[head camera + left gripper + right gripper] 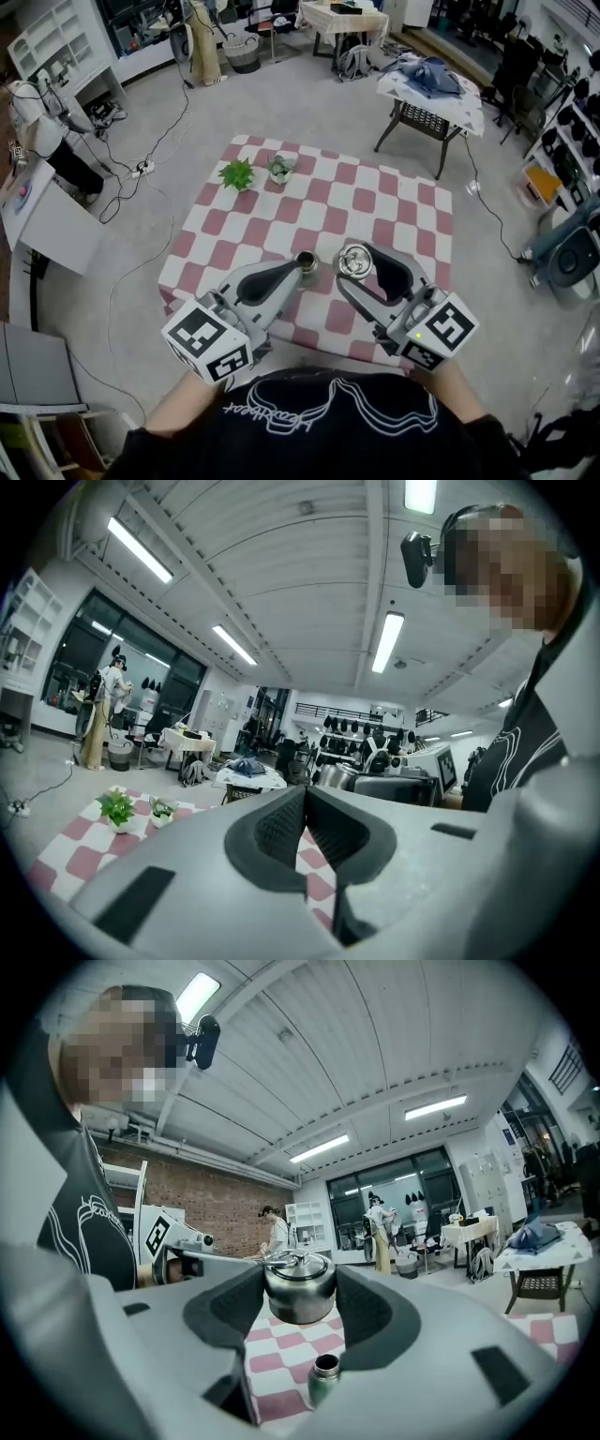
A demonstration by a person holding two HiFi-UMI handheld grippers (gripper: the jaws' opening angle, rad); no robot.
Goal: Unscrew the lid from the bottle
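Both right jaws press on the lid [300,1290], one at each side, so the right gripper [357,265] holds it clear of the checked tabletop [403,220]. The bottle [306,266] stands upright on the tabletop with its mouth open. It is below and just left of the lid, apart from it. The left gripper [304,797] has its jaws closed together with nothing between them. In the head view their tip lies right beside the bottle; whether it touches I cannot tell. Two small plants [238,173] sit near the far edge, well apart from the bottle.
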